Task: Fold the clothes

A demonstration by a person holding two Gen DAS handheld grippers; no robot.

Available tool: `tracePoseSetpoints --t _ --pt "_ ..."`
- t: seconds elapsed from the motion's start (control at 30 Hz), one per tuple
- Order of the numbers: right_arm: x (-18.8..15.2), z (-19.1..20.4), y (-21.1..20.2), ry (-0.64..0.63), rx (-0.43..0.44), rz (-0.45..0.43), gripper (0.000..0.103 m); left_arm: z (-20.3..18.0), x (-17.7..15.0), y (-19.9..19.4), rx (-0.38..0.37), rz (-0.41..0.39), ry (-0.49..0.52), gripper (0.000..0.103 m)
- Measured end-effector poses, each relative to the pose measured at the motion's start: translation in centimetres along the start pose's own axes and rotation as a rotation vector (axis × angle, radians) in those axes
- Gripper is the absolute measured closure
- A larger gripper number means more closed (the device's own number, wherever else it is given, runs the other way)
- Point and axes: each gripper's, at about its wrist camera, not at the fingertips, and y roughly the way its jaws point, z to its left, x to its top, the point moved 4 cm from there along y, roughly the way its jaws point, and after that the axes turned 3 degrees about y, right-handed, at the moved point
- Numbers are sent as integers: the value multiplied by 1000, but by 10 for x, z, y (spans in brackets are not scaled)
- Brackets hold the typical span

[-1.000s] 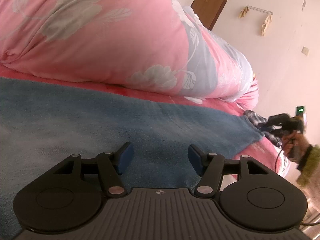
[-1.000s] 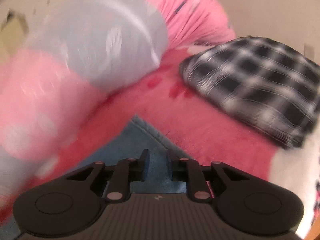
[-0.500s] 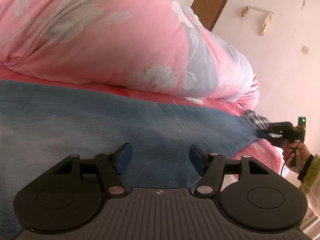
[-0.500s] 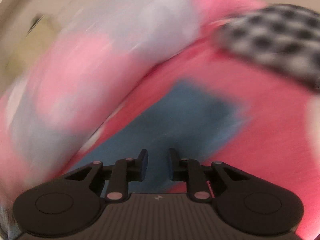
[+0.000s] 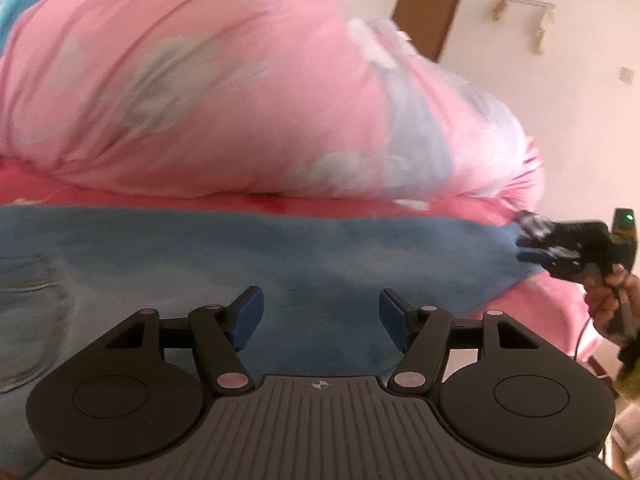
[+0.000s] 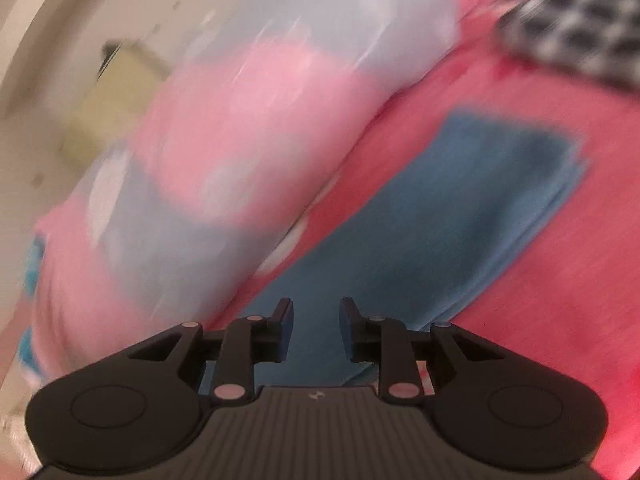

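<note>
Blue jeans (image 5: pixel 280 256) lie flat along the pink bed, a back pocket at the left. My left gripper (image 5: pixel 321 308) hovers just above them, open, with nothing between its blue pads. My right gripper (image 5: pixel 527 249) shows at the far right, by the jeans' leg end, in a person's hand (image 5: pixel 612 300). In the right wrist view the right gripper (image 6: pixel 316 316) hangs over the jeans leg (image 6: pixel 460 200). Its jaws are opening, the gap is narrow, and no cloth shows pinched between the pads. That view is blurred.
A bulky pink floral quilt (image 5: pixel 240 100) is heaped along the far side of the jeans, also blurred as the quilt (image 6: pixel 260 120). A black-and-white plaid garment (image 6: pixel 580 40) lies beyond the leg end. A brown door (image 5: pixel 432 8) stands in the back wall.
The right wrist view has swung: the plaid garment slid to the top right corner and more of the jeans leg shows. The right jaws stand slightly wider. The left view rose a little.
</note>
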Motion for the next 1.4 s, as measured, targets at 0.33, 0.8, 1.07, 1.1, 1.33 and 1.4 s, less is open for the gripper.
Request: tracePoseSetpoints --t 0.33,0.8,1.07,1.1,1.33,1.4 --pt "4 -64 -74 27 -330 -168 76 34 -8 6 -16 23 -144 39" --pt "-115 120 54 -742 -237 50 67 36 -11 5 -23 33 -120 39" --pt "-134 106 -3 -758 -291 36 62 34 -12 4 -31 22 -118 34" --pt "-133 114 -6 -760 -270 25 62 33 -12 3 -29 19 -118 34" --pt "-165 196 35 -860 -60 4 62 25 1 -27 28 -46 -90 34" --pt "-182 200 54 -851 -38 50 62 30 1 -28 99 -37 -67 33"
